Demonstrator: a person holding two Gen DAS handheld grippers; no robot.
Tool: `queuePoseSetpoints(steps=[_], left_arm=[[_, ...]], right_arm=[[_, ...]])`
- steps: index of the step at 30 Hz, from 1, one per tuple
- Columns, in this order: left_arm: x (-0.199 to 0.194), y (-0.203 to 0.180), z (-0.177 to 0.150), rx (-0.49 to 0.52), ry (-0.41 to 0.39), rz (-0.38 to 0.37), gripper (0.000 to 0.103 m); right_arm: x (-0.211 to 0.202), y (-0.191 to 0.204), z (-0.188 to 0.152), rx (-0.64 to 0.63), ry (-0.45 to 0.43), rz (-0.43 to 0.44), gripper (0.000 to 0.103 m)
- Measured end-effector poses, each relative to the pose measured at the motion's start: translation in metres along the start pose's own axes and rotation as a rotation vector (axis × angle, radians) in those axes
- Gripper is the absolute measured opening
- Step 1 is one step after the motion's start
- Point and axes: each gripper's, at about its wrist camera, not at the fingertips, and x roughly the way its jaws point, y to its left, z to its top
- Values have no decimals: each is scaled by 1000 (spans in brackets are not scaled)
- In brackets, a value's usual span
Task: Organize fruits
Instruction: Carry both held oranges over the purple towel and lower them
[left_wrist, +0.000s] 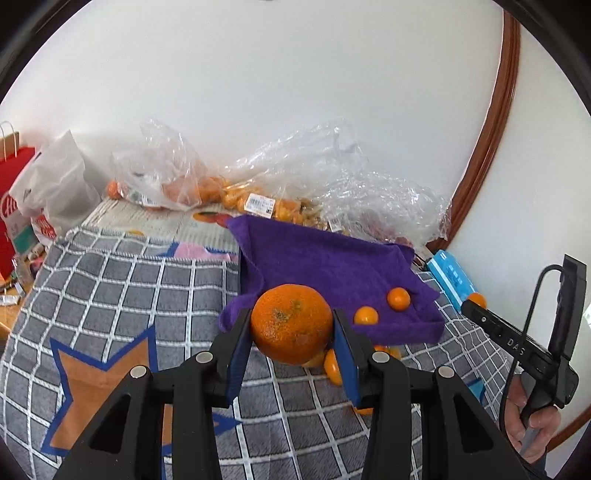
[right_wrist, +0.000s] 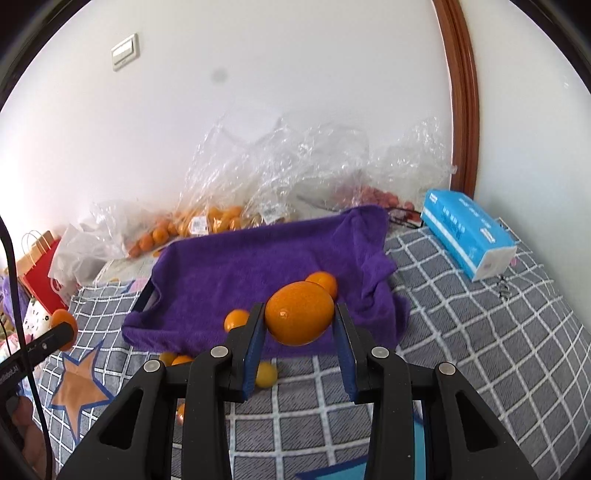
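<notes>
Left claw (left_wrist: 291, 328) clamps a rough, speckled orange (left_wrist: 291, 323); right claw (right_wrist: 299, 321) clamps a smooth tangerine (right_wrist: 299, 312).

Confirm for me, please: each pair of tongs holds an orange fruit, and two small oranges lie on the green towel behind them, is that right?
Not quite: the towel is purple, not green, as the right wrist view shows. The rest holds: the left tongs grip a large orange, the right tongs grip a smooth orange fruit, and two small oranges lie on the towel.
</notes>
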Motion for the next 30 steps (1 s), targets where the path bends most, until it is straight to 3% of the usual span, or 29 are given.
queuePoseSetpoints(steps=[17,30], left_arm=[[64,-8,53,-23,-28,-15,40],[108,19,37,-55,-10,4,40]], right_arm=[[36,-15,42,0,-76,17,36],[89,-26,29,23,-43,55,36]])
